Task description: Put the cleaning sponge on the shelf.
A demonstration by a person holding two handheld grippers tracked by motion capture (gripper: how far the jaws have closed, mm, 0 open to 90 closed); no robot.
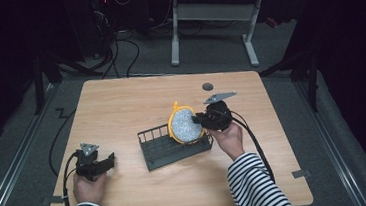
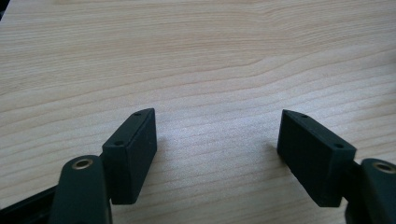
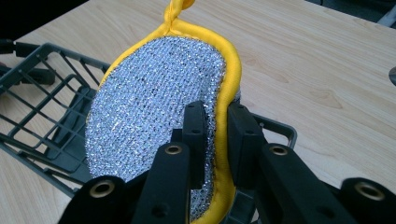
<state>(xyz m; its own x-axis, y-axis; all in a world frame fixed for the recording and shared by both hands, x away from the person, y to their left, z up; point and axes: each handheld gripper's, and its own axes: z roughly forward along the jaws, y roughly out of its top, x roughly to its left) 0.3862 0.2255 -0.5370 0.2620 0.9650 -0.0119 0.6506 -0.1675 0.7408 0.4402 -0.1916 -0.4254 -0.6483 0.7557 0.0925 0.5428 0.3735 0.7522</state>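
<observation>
Wooden table [image 1: 121, 108], dark carpeted room

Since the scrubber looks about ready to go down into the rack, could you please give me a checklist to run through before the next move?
1. Right tool grips the scouring pad at its yellow rim: ok, jaws pinch the edge.
2. Pad held on edge, hanging loop up: ok.
3. Pad is over the wire rack, near its right end: ok.
4. Rack has room to take the pad: ok, nothing lies in the part that shows.
5. Pad already resting on the rack floor: cannot tell, its lower edge is hidden.
6. Left tool out of the way: ok, open over bare table, apart from the rack.
</observation>
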